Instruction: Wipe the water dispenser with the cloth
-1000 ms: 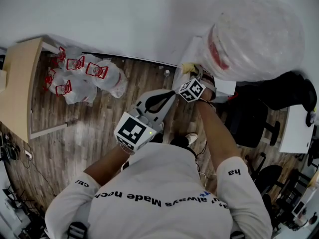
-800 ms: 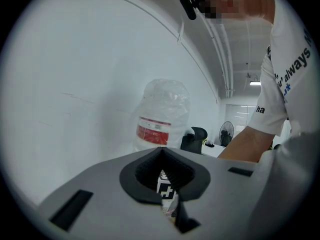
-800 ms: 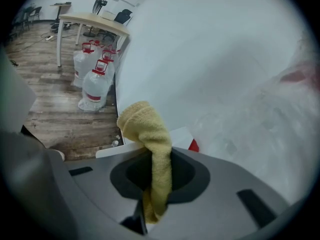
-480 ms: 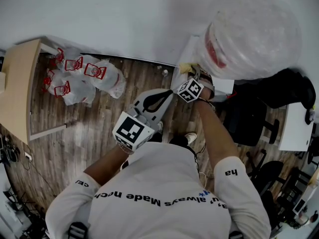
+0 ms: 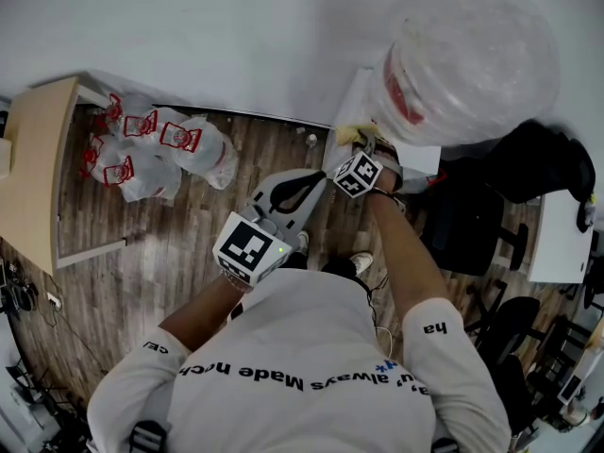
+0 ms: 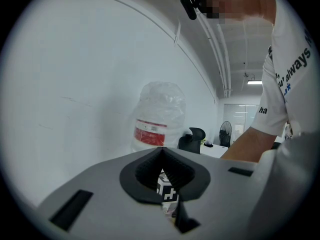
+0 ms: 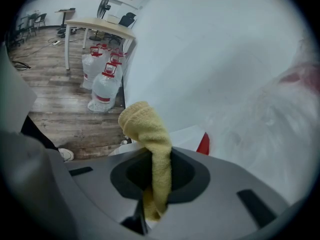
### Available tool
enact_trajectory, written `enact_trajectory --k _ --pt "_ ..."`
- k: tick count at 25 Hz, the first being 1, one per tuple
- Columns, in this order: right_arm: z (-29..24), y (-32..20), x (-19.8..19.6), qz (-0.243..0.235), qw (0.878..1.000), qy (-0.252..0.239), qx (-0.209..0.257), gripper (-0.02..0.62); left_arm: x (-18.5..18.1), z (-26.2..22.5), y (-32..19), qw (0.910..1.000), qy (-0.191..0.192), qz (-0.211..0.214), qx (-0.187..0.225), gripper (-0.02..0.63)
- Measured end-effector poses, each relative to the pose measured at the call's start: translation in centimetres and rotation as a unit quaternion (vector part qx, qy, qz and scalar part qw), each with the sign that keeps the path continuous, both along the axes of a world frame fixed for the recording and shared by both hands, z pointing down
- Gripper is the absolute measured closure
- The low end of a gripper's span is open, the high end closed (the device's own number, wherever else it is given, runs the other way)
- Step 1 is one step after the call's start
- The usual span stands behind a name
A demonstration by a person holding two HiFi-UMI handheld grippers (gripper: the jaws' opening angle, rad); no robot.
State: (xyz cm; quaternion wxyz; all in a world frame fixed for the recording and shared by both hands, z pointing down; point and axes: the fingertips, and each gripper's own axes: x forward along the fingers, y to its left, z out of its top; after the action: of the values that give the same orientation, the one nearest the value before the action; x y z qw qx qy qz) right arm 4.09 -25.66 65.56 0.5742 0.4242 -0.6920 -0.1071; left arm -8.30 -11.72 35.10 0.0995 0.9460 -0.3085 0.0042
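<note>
Right gripper (image 7: 157,154): pinching fuzzy yellow cloth (image 7: 145,126), at boxy white water dispenser (image 5: 357,102).
Left gripper (image 6: 161,150): jaws pressed together, empty.

white wall (image 5: 189,26), wood-plank floor (image 5: 170,253), pale table (image 5: 28,159), black chair (image 5: 462,225).

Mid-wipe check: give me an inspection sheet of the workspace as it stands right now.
Surface: wood floor, nothing spilled that I can see.
Job's things: yellow cloth, bunched, at the top edge of the white water dispenser, below its plastic-wrapped bottle.
Clutter: water jugs with red handles on the floor beside a wooden table.
Grippers: right gripper shut on the cloth; left gripper shut, empty, pointing toward the dispenser.
Cables: some on the floor at lower left.
Surroundings: white wall, black office chair, white desk.
</note>
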Motion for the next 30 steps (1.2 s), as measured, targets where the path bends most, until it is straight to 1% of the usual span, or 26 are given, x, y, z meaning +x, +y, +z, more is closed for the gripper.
enact_trajectory --k 17,21,27,30 --pt "0.6 3.1 -0.9 -0.003 1.000 -0.003 -0.006 0.548 -0.2 0.3 2.1 1.0000 -0.002 0.006 -0.004 0.589" --pt "0.8 3.7 -1.2 -0.005 1.000 -0.004 -0.009 0.548 -0.2 -0.3 2.2 1.0000 0.003 0.004 0.005 0.589" --pt "0.8 3.8 -1.1 -0.006 1.000 -0.001 -0.017 0.542 -0.3 -0.5 2.5 1.0000 0.003 0.001 0.009 0.589" --pt "-0.8 3.3 -1.2 -0.003 1.000 -0.011 0.001 0.537 -0.4 -0.7 2.5 1.0000 0.004 0.000 0.009 0.589"
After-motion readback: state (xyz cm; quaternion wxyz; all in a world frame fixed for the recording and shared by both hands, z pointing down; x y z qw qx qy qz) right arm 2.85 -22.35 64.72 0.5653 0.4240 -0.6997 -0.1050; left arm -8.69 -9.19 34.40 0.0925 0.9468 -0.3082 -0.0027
